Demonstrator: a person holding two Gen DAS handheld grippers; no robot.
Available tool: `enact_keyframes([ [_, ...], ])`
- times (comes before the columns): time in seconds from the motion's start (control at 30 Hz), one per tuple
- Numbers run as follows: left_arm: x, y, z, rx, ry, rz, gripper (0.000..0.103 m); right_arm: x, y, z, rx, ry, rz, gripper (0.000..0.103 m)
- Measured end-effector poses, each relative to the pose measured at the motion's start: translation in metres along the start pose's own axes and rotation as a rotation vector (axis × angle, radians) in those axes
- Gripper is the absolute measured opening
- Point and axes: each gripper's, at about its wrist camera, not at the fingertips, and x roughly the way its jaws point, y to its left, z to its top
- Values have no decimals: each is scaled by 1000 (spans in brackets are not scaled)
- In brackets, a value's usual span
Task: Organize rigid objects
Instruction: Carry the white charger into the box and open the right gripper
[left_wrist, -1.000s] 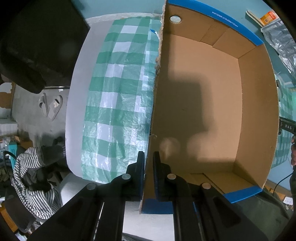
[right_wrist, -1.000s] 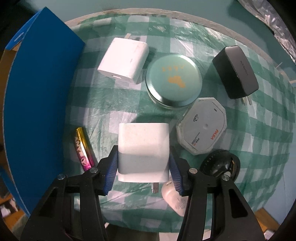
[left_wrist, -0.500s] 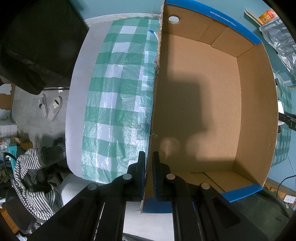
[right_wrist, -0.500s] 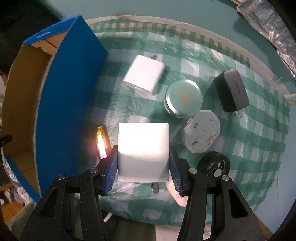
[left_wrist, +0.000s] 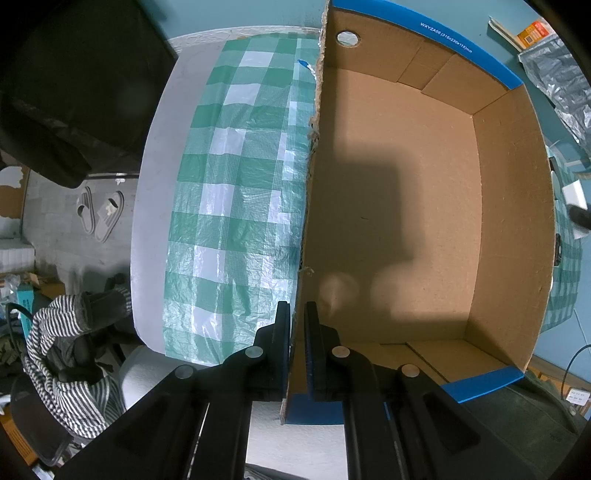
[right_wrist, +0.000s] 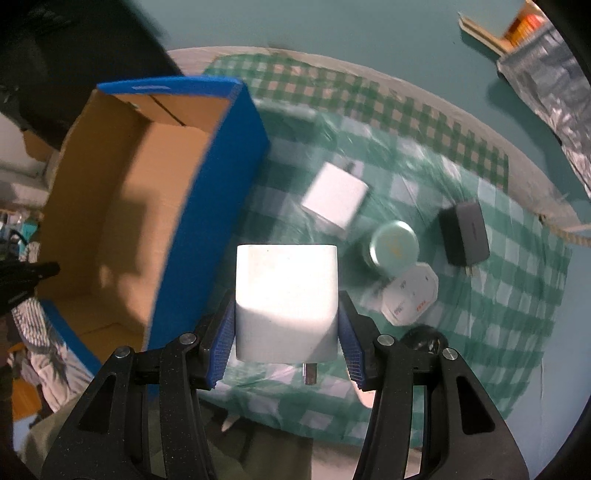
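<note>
My left gripper (left_wrist: 295, 321) is shut on the left wall of an open cardboard box (left_wrist: 406, 206) with blue outer sides; nothing lies inside it. My right gripper (right_wrist: 286, 325) is shut on a white cube-shaped charger (right_wrist: 286, 299) and holds it in the air, above the green checked cloth, just right of the box (right_wrist: 122, 221). On the cloth lie a second white charger (right_wrist: 334, 197), a round teal tin (right_wrist: 393, 245), a black adapter (right_wrist: 465, 232), a white octagonal device (right_wrist: 410, 293) and a black round object (right_wrist: 424, 338).
The box stands on a round table with a green checked cloth (left_wrist: 236, 199). A striped garment (left_wrist: 62, 354) and slippers (left_wrist: 99, 214) lie on the floor to the left. A silver foil bag (right_wrist: 546, 85) lies beyond the table.
My right gripper has lifted the white cube charger up off the cloth and moved it left toward the box. The left gripper has stayed on the box wall.
</note>
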Motion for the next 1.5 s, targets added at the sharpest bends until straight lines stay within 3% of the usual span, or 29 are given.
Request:
enact_keyframes([
  [0.47,1,0,0,1,3,-3,7,-19,58,46,-152,-30,23,52],
  [1.0,2,1,-2,6,8,-5,7,19,119,84,-307,17,28,52],
  [1.5,8,3,-3,13,25,-7,7,59,115,93,-309,82,-8,52],
])
